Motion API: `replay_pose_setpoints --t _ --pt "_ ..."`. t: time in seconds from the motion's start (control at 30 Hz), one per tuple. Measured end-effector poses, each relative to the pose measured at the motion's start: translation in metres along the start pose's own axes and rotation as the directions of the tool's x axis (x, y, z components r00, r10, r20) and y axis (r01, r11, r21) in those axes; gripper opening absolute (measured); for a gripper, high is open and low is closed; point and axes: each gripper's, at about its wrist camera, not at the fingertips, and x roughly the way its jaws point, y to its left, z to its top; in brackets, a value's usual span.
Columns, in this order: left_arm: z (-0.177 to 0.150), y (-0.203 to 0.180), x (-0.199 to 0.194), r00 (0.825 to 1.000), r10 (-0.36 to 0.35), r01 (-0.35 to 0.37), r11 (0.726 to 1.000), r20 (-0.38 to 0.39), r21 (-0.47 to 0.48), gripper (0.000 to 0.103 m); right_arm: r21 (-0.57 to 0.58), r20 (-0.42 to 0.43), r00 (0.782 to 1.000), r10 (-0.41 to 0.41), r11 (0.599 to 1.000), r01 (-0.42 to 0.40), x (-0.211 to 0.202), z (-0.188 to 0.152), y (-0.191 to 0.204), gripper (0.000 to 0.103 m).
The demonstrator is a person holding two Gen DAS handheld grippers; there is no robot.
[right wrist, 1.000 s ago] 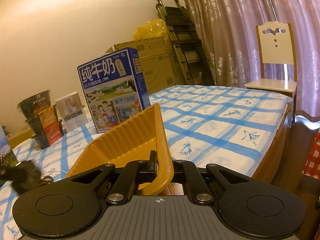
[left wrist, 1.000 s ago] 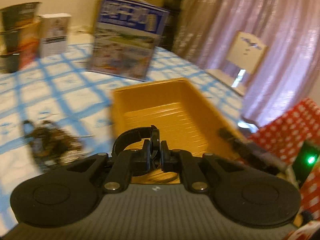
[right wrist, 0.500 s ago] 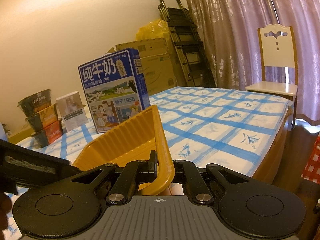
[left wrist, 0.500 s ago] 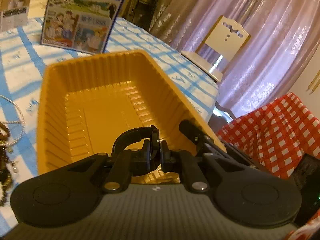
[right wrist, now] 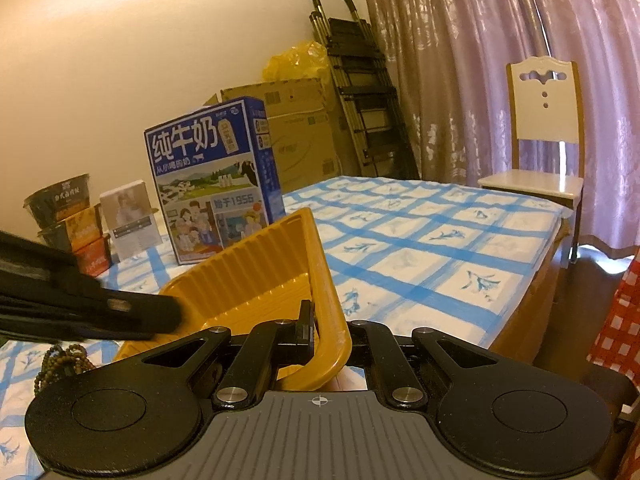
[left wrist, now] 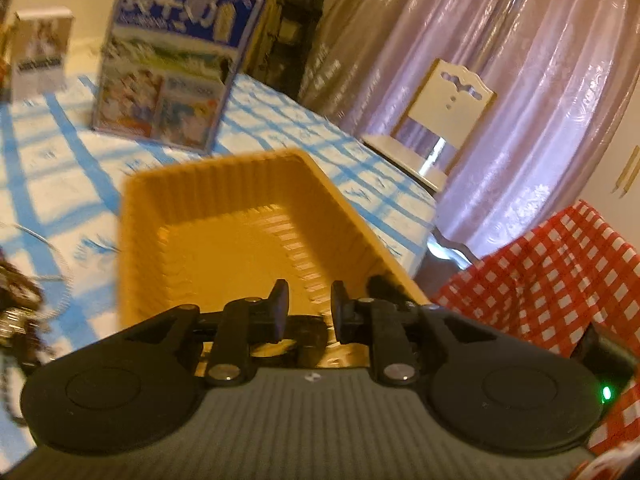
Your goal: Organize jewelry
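A ribbed yellow tray (left wrist: pixel 224 248) stands on the blue-checked tablecloth (left wrist: pixel 48 168). My left gripper (left wrist: pixel 306 312) hangs over the tray's near end. Its jaws are opening, with a clear gap and nothing between the pads. The black bangle it carried a moment ago is out of sight. A blurred heap of dark beads and a thin silver hoop (left wrist: pixel 16 300) lies left of the tray. In the right wrist view my right gripper (right wrist: pixel 328 328) is shut on the tray's near right wall (right wrist: pixel 320 280). The left gripper's black body (right wrist: pixel 80 308) reaches in from the left above a string of brown beads (right wrist: pixel 60 360).
A blue milk carton (right wrist: pixel 212 184) stands behind the tray, with a small white box (right wrist: pixel 128 216) and stacked noodle bowls (right wrist: pixel 68 220) to its left. A white chair (right wrist: pixel 540 140) stands past the table's far corner. Red checked cloth (left wrist: pixel 540 280) lies to the right.
The left gripper swung from beside the bead heap to above the tray, then its jaws parted and the black bangle left them. The right gripper kept its grip on the tray wall.
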Motion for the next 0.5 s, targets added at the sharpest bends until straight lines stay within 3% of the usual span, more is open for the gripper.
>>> replay_pose_setpoints --t 0.1,0.23,0.37,0.5 --pt "-0.005 0.010 -0.022 0.997 0.070 -0.071 0.996 0.028 0.054 0.019 0.002 0.001 1.000 -0.011 1.000 0.011 -0.001 0.001 -0.003 0.006" --pt "-0.019 0.030 -0.044 0.980 0.197 -0.199 0.975 0.028 0.102 0.020 0.009 0.003 1.000 -0.027 1.000 0.027 -0.002 0.002 -0.008 0.006" --pt "-0.033 0.058 -0.040 0.954 0.298 -0.294 0.951 -0.024 0.099 0.020 0.012 0.003 0.999 -0.040 0.999 0.040 -0.004 0.002 -0.011 0.006" --pt "-0.040 0.077 -0.032 0.936 0.347 -0.341 0.935 -0.053 0.099 0.019 0.009 0.003 0.999 -0.044 0.999 0.044 -0.005 0.002 -0.010 0.006"
